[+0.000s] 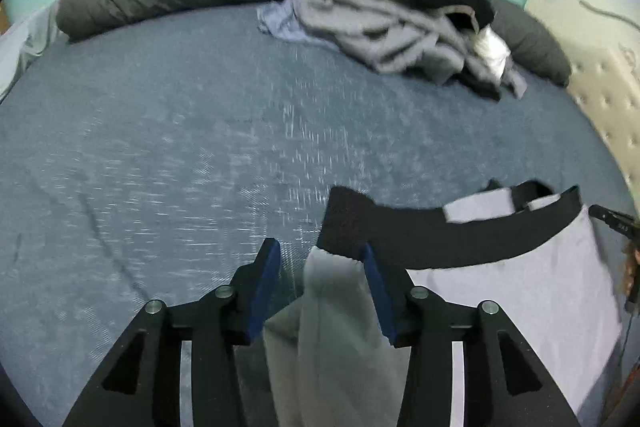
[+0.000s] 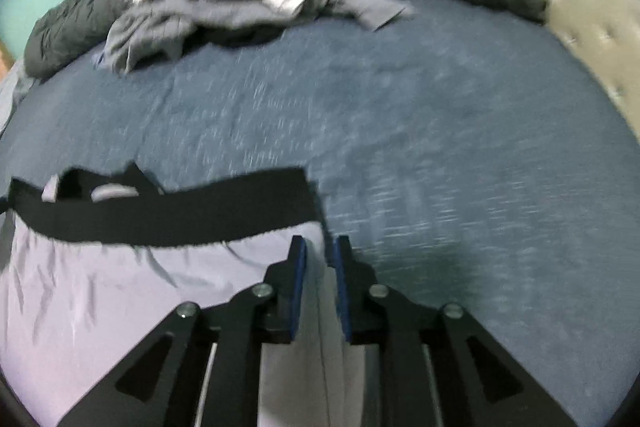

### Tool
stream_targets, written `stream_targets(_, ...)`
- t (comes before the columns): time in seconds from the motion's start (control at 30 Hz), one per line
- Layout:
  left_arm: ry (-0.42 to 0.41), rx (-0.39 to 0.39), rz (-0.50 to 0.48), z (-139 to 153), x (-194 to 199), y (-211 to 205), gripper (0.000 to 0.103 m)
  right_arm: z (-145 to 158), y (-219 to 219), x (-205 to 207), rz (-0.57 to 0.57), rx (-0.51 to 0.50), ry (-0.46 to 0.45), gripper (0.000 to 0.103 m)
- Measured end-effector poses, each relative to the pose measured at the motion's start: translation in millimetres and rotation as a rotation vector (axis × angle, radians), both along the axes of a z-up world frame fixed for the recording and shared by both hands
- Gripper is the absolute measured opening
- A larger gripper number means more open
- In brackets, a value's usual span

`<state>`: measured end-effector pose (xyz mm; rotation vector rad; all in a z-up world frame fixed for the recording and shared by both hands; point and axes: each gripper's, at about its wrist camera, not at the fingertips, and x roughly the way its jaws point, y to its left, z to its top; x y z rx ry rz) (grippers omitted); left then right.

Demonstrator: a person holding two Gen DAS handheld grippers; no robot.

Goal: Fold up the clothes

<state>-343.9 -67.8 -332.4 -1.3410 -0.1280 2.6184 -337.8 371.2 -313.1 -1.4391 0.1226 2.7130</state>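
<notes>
Left gripper (image 1: 320, 259) angled down, jaws parted; right gripper (image 2: 320, 255) angled down, jaws narrow, seemingly clamped.

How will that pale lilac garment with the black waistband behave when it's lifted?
Probably floppy: the pale lilac garment with the black waistband sags between both hand-held grippers. Likely light, since the thin fabric creases finely. Possibly slippery: it looks smooth, and hangs loosely beside the left hand-held gripper.
</notes>
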Motion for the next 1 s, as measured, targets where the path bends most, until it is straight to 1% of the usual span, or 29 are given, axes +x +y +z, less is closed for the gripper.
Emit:
stream_targets(0.03,0.01,0.007,0.005,8,8,-3,0.049,9,-3,9,0.0,-0.04,0.02,0.015)
stream_targets(0.1,0.041,0.014,0.011,23,28,-6,0.052,29,-17,36,0.022,-0.167,0.063,0.015)
stream_targets(0.2,0.08,0.022,0.015,39,63,-10,0.053,42,-48,76,0.078,-0.286,0.082,0.015)
stream_targets(0.27,0.091,0.045,0.024,43,89,-12,0.053,41,-77,111,0.114,-0.372,0.072,0.015)
stream_targets(0.37,0.097,0.105,0.043,41,131,-14,0.053,29,-119,146,0.164,-0.433,0.034,0.015)
stream_targets(0.43,0.087,0.136,0.066,36,153,-15,0.054,20,-148,164,0.199,-0.433,0.008,0.015)
stream_targets(0.53,0.094,0.166,0.093,28,183,-16,0.054,8,-181,183,0.227,-0.436,-0.013,0.015)
stream_targets(0.63,0.097,0.195,0.115,18,210,-15,0.054,-6,-208,193,0.23,-0.342,-0.023,0.014)
stream_targets(0.7,0.096,0.219,0.119,9,223,-14,0.054,-21,-215,193,0.213,-0.292,-0.045,0.014)
stream_targets(0.77,0.095,0.221,0.113,2,227,-12,0.054,-40,-215,193,0.185,-0.273,-0.082,0.009)
stream_targets(0.8,0.094,0.222,0.111,-1,229,-11,0.054,-48,-214,191,0.174,-0.263,-0.096,0.004)
stream_targets(0.87,0.093,0.224,0.105,-8,234,-9,0.054,-62,-213,189,0.163,-0.262,-0.108,0.003)
stream_targets(0.93,0.1,0.218,0.092,-10,236,-8,0.054,-70,-216,188,0.16,-0.251,-0.108,0.003)
stream_targets(1.0,0.108,0.214,0.086,-10,235,-8,0.054,-67,-220,187,0.165,-0.227,-0.109,0.002)
